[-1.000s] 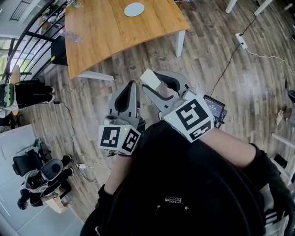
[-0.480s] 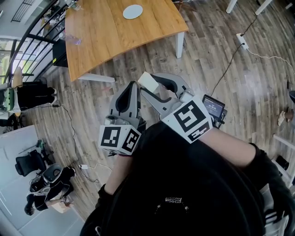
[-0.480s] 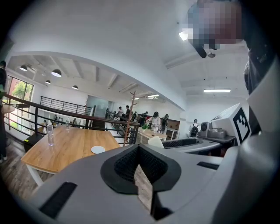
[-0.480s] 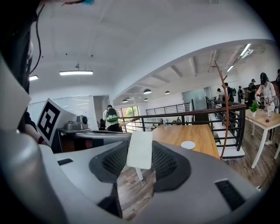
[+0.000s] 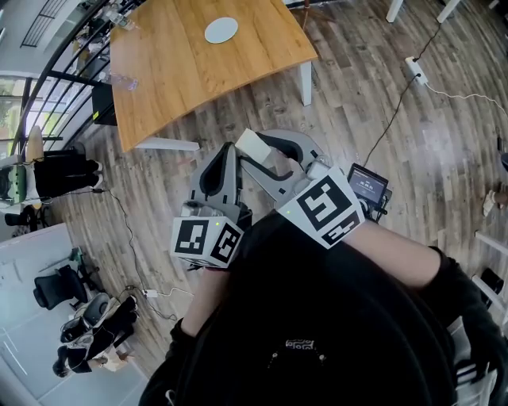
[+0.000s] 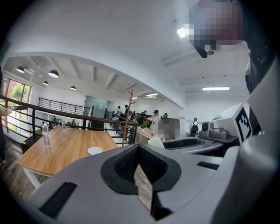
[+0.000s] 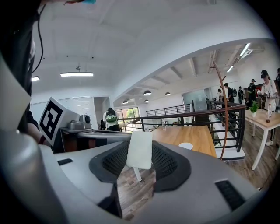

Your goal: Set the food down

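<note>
A pale white food bar on a stick [image 7: 140, 150] sits between the mesh pads of my right gripper [image 7: 140, 146], which is shut on it. From the head view the bar [image 5: 252, 143] pokes out of the right gripper [image 5: 259, 148] above the wooden floor. My left gripper [image 5: 228, 151] hangs beside it, shut with nothing in it; its pads [image 6: 131, 162] meet at the tips. A wooden table [image 5: 182, 71] with a round white plate [image 5: 221, 30] stands ahead, apart from both grippers. The plate [image 7: 186, 145] also shows beyond the bar.
A water bottle [image 6: 45, 135] stands on the table's far left part. A black railing [image 7: 192, 116] runs past the table. A power strip [image 5: 416, 70] and its cable lie on the floor to the right. White table legs [image 5: 394, 9] stand at the upper right. People stand in the background.
The table and plate have slid a little down and left in the head view as the person moves. Both grippers keep their pose, and the bar stays in the right one.
</note>
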`<action>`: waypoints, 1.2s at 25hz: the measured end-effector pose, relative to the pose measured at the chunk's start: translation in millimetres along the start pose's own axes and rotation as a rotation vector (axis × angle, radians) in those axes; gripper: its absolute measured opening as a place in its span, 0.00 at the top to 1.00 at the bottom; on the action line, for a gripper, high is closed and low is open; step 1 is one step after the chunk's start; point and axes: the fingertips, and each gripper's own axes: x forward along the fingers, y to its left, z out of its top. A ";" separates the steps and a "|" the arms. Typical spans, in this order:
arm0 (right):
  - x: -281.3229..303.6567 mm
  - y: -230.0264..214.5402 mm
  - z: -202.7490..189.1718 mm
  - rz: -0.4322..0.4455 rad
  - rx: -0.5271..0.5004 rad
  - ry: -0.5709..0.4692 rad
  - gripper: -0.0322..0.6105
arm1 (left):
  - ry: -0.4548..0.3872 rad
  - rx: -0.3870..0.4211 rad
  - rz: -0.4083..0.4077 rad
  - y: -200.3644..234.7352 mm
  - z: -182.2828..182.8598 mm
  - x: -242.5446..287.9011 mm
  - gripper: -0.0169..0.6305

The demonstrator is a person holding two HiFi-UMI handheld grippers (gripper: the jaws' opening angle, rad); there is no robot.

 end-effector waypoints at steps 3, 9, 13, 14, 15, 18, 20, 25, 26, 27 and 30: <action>-2.8 -1.9 -2.7 0.007 0.001 0.005 0.67 | 0.015 0.008 0.009 -2.7 -3.5 4.0 0.97; 2.1 -7.6 -3.1 0.016 0.003 0.010 0.67 | 0.026 0.005 -0.003 0.5 -4.2 11.0 0.97; 13.5 -12.6 -2.4 0.005 0.004 0.023 0.67 | 0.028 -0.002 -0.021 10.7 -3.9 18.1 0.97; 17.0 -14.3 -1.9 0.000 0.003 0.028 0.67 | 0.028 -0.007 -0.026 14.1 -3.6 20.5 0.97; 21.0 -16.4 -1.4 -0.006 0.003 0.033 0.67 | 0.027 -0.013 -0.031 17.7 -3.3 23.4 0.97; 34.5 -24.8 1.0 -0.029 -0.004 0.045 0.67 | 0.023 -0.023 -0.050 30.0 -1.4 34.4 0.97; 45.9 -31.4 5.3 -0.043 -0.011 0.047 0.67 | 0.017 -0.028 -0.061 40.4 2.6 43.2 0.97; 77.8 -41.9 16.1 -0.068 -0.020 0.054 0.67 | 0.008 -0.038 -0.085 70.5 12.2 59.4 0.97; 84.3 -43.0 17.9 -0.072 -0.021 0.055 0.67 | 0.006 -0.040 -0.090 76.9 13.7 61.6 0.97; 91.1 -43.7 19.9 -0.076 -0.021 0.057 0.67 | 0.004 -0.042 -0.094 83.5 15.4 63.3 0.97; 112.8 -43.2 27.9 -0.083 -0.024 0.060 0.67 | -0.001 -0.048 -0.102 105.5 22.4 66.2 0.97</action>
